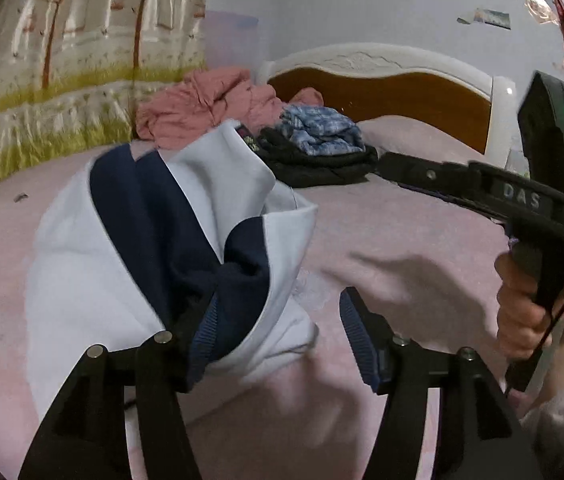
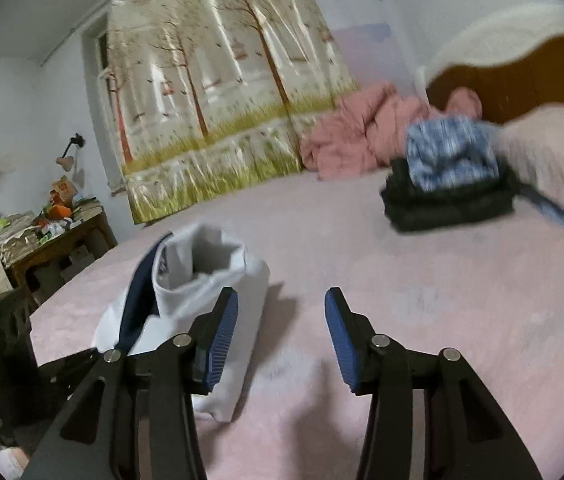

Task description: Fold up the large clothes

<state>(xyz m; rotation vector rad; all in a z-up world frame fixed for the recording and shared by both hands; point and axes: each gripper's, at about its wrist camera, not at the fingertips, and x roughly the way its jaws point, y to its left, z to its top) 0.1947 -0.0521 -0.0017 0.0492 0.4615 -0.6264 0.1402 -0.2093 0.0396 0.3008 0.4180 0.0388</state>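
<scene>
the white and navy garment (image 1: 130, 264) is lying bunched at the frame's lower left, apparently just let go; the left gripper (image 1: 278, 340) and right gripper (image 2: 282, 344) are both standing spread, pinching nothing, above the pink bedspread (image 1: 381, 240).

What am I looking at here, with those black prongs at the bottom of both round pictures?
Each picture comes from a camera mounted on a hand-held claw; a person carries one per hand. The left claw and right claw both stand open, gripping nothing. In the left view you see the person's hand holding the other tool. On the pink bed lies a white and navy garment, loosely bunched. Farther back sit a folded stack and a pink heap.
</scene>
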